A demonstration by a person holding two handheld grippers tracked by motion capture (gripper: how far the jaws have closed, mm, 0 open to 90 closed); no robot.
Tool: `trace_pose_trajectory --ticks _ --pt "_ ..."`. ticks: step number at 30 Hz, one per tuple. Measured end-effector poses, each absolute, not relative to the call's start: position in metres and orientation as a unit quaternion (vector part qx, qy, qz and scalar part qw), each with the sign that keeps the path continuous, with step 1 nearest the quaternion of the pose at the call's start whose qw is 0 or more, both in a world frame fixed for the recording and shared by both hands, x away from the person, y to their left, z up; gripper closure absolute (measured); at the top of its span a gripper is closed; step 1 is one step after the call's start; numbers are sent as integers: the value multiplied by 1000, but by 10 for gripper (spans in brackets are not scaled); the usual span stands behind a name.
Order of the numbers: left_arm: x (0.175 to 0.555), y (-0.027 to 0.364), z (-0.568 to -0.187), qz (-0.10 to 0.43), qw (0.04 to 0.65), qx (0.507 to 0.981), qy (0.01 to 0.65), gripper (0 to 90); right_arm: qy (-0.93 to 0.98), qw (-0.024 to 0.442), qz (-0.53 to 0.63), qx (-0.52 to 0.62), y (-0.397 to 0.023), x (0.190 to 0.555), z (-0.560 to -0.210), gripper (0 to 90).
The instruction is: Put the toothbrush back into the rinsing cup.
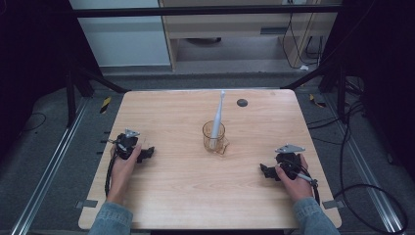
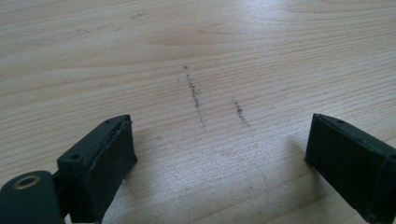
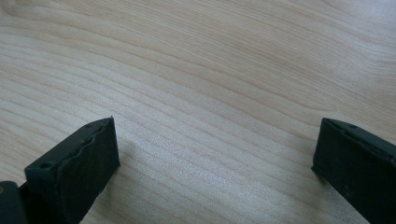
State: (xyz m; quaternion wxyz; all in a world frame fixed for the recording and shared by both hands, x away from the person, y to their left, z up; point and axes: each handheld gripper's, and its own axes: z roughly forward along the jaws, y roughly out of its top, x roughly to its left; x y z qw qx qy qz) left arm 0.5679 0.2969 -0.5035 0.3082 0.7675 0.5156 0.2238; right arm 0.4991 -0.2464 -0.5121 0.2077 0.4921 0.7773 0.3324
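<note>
Two grippers: both low on the wooden table (image 1: 186,196), one at each side, each held in a hand, denim sleeves coming in from the bottom of the high view.
Left gripper (image 1: 147,154): at the table's left edge, jaws pointing inward toward the middle, grey three-cornered plate on top, black cable trailing back along the forearm.
Left gripper state: spread wide, nothing between the jaws; in the left gripper view the left gripper (image 2: 219,154) frames bare wood.
Scuff marks (image 2: 194,95): two short dark streaks on the wood grain, just ahead of the left jaws in the left gripper view.
Glass cup (image 1: 214,136): and here's the centrepiece, a clear cup standing upright near the middle of the table, between the two grippers and well apart from both.
Toothbrush (image 1: 218,115): white and pale, standing in the cup, handle down, head up, leaning slightly to the right and toward the far edge.
Dark disc (image 1: 242,102): a small round spot on the table near the far edge, right of the toothbrush tip; what it is, I cannot tell.
Right gripper (image 1: 265,171): near the table's right edge, jaws aimed inward to the left, grey plate on top, cable running off behind the wrist.
Right gripper state: gaping wide too, holding nothing; in the right gripper view the right gripper (image 3: 215,154) frames bare wood.
</note>
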Motion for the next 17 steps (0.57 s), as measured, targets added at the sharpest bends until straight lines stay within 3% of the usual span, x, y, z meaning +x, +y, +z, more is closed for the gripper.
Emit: trace_pose_trajectory --ticks 17 --pt "568 298 -507 227 314 765 515 12 777 208 332 492 -246 499 -512 4"
